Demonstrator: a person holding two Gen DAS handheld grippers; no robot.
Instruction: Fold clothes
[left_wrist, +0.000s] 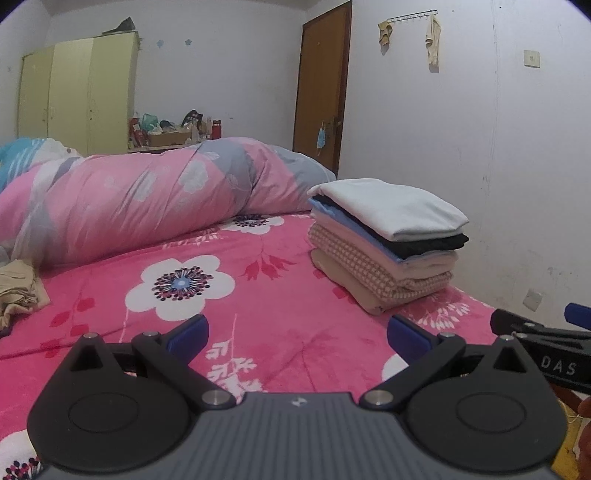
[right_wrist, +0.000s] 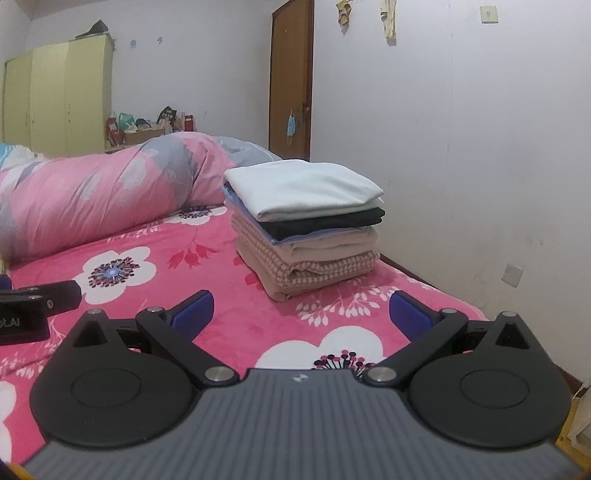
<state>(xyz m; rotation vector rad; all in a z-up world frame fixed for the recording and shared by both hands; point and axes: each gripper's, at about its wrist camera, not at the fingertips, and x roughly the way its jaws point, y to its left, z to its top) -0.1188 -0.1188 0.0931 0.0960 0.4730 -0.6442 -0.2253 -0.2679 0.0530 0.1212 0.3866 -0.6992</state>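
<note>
1. Your two grippers hang low over a bed covered by a pink floral bedsheet (left_wrist: 258, 266), which fills the lower half of both wrist views
2. A rolled pink-and-grey floral duvet (left_wrist: 147, 192) lies across the far part of the bed, its right end just beside the folded pile
3. A pale yellow wardrobe (left_wrist: 77, 96) stands against the far wall on the left, and a brown door (left_wrist: 323, 81) sits further right with a blue face mask (left_wrist: 320, 139) hanging at its handle
4. The stack of folded clothes (left_wrist: 388, 243) rests on the sheet near the bed's right edge, close to the wall: a white piece on top, then black, blue, cream, a pink checked one and a tan one at the bottom
5. A crumpled beige garment (left_wrist: 18, 291) lies unfolded on the sheet at the far left of the left wrist view, just in front of the duvet and well apart from the stack
6. Your left gripper (left_wrist: 297, 334) has its jaws spread wide with nothing between the blue pads, only sheet
7. Your right gripper (right_wrist: 301, 312) is likewise spread wide and empty, aimed just short of the stack; its black tip shows at the right edge of the left wrist view
</note>
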